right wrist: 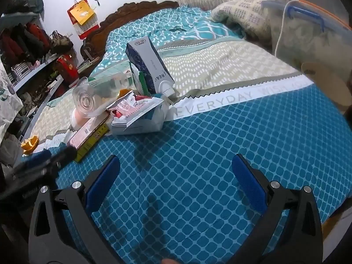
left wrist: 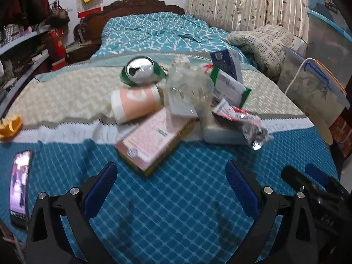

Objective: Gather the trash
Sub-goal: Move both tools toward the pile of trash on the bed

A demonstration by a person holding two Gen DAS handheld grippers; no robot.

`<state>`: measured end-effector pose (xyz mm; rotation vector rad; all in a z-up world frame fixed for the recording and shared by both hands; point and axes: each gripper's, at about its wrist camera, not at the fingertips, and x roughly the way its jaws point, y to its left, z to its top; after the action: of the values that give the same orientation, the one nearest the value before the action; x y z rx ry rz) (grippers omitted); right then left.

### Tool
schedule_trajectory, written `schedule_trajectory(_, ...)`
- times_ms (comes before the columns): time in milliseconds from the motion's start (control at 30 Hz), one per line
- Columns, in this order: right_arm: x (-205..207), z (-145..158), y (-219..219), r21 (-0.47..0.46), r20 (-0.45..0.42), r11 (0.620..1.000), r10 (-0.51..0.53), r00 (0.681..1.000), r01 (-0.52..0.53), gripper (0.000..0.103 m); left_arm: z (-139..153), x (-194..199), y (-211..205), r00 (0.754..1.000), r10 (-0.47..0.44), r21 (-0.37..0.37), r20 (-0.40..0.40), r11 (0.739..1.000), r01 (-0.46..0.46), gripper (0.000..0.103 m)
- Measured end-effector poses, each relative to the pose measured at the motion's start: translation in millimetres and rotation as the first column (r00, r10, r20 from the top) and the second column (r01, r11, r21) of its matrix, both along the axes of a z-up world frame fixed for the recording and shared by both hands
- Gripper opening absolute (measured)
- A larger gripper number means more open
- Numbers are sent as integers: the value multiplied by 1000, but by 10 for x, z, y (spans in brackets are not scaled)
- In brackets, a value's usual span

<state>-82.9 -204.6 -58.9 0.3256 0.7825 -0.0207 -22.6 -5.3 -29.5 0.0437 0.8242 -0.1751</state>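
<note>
A heap of trash lay on the bed, on the beige and white bands of the cover just beyond its teal checked part. In it a crumpled clear plastic bottle (left wrist: 187,83) rested on its side over a flat pink-and-yellow cardboard box (left wrist: 154,140), with a pink-and-white paper cup (left wrist: 136,103) lying just beside the bottle and touching the box. Behind the cup lay a green drinks can (left wrist: 140,70), its opened silver top turned toward the left wrist camera. To the right, a dark blue and white carton (right wrist: 147,63) stood tilted against the pile, and a red-and-white printed wrapper (right wrist: 134,105) sat on a white packet.

The left gripper (left wrist: 171,189) hovered over the teal checked bedcover (left wrist: 176,220) near the box, its blue-padded fingers spread wide with nothing between them. The right gripper (right wrist: 176,180) hung beside it over the same cover, fingers likewise wide apart and empty.

Well to the left of the heap lay a piece of orange peel (left wrist: 11,127), and nearer the edge a phone with a lit screen (left wrist: 19,184). A clear lidded storage tub (left wrist: 314,88) stood off the bed's right side.
</note>
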Motion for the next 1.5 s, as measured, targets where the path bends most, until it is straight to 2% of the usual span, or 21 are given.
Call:
schedule_trajectory(167,-71,42,-44,34,21,999,-2,1000,2,100,-21,-150,29,999,-40,-43,-4,998,40,94)
schedule_trajectory(300,-154,78,-95,66,37,998,-17,999,15,100,11,-219,43,996,-94,-116,4,989,94,94)
schedule_trajectory(567,-234,99,-153,123,56,992,-16,998,9,100,38,-236,-5,993,-117,-93,2,989,117,94)
schedule_trajectory(967,-196,97,-92,108,40,994,-6,999,1,100,68,-266,29,992,-125,-96,17,987,126,94)
schedule_trajectory(1267,-237,133,-215,111,67,993,-59,996,51,100,44,-172,141,997,-77,-102,-3,992,76,94)
schedule_trajectory(1500,-258,174,-243,88,90,994,-73,993,65,100,76,-107,149,998,-55,-66,18,996,56,94)
